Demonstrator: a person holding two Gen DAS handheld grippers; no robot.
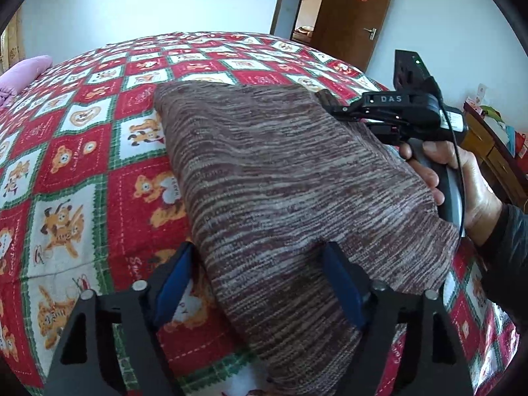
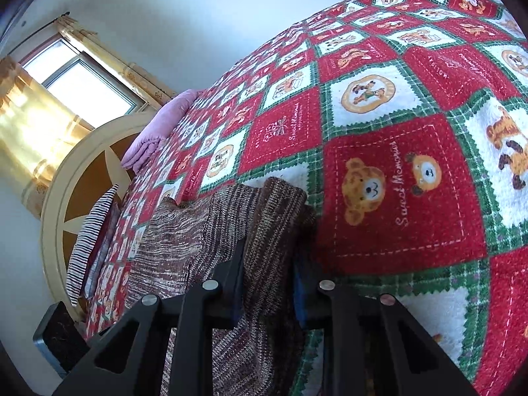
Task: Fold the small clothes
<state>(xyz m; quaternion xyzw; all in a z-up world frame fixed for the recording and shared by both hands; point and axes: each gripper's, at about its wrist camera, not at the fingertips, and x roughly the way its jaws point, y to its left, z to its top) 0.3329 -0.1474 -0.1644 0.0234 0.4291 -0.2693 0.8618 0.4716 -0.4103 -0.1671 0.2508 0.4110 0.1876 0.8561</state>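
Observation:
A brown and cream striped knit garment [image 1: 270, 171] lies folded on the red, white and green bear-print blanket [image 1: 82, 138]. In the left wrist view my left gripper [image 1: 259, 277] stands open over the garment's near edge. Its right finger [image 1: 343, 287] rests on the knit and its left finger [image 1: 175, 283] sits just off the cloth, over the blanket. A hand [image 1: 462, 181] holds my right gripper [image 1: 325, 99] at the garment's far right corner. In the right wrist view that gripper [image 2: 270, 264] is shut on a bunched fold of the garment [image 2: 274, 204].
A pink folded quilt [image 2: 155, 125] lies at the head of the bed by the cream headboard [image 2: 82, 165]. A striped cloth [image 2: 89, 241] lies near it. A brown door [image 1: 356, 10] and a wooden cabinet [image 1: 495, 151] stand beyond the bed.

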